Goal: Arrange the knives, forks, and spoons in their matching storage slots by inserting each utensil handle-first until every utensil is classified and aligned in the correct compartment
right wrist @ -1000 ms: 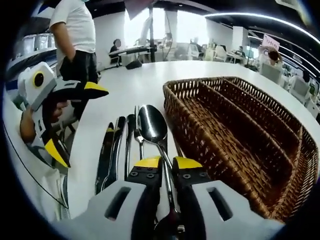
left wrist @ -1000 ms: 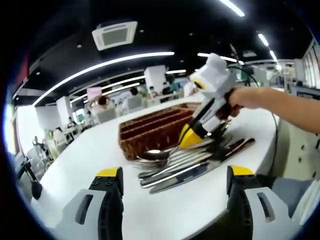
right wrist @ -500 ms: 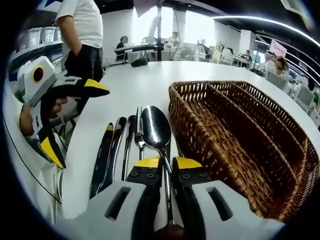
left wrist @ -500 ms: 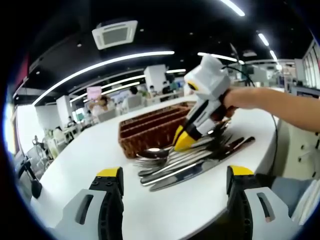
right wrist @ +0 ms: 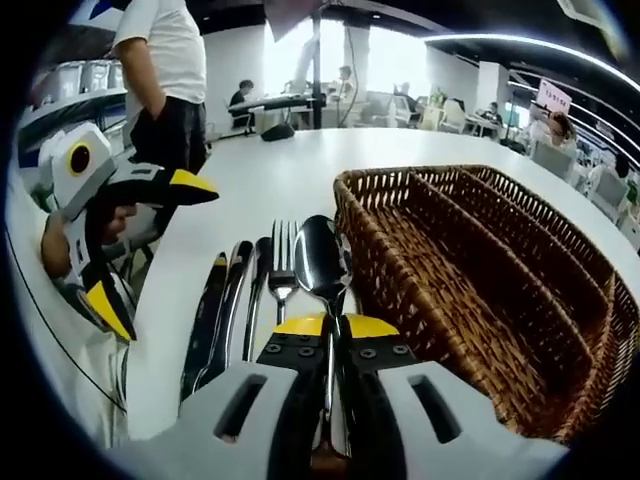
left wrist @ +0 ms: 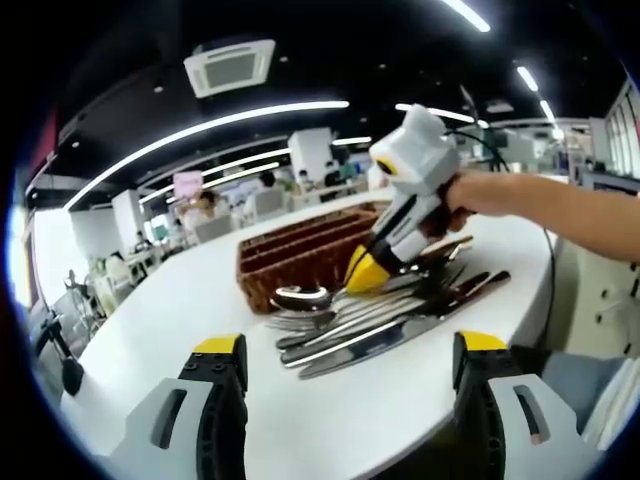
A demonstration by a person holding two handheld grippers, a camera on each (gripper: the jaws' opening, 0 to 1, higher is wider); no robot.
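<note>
Spoon now lifted vs 0.5 s ago, clamped in right tongs beside basket rim; left tongs held apart over bare desk.

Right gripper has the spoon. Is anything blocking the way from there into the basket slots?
Nothing visible blocks it. The right gripper is shut on the spoon, beside the wicker basket, whose visible compartments look empty. Its near rim must be cleared. The fork and knives lie on the other side.

A brown woven basket and shiny silver cutlery sit on the white table.
</note>
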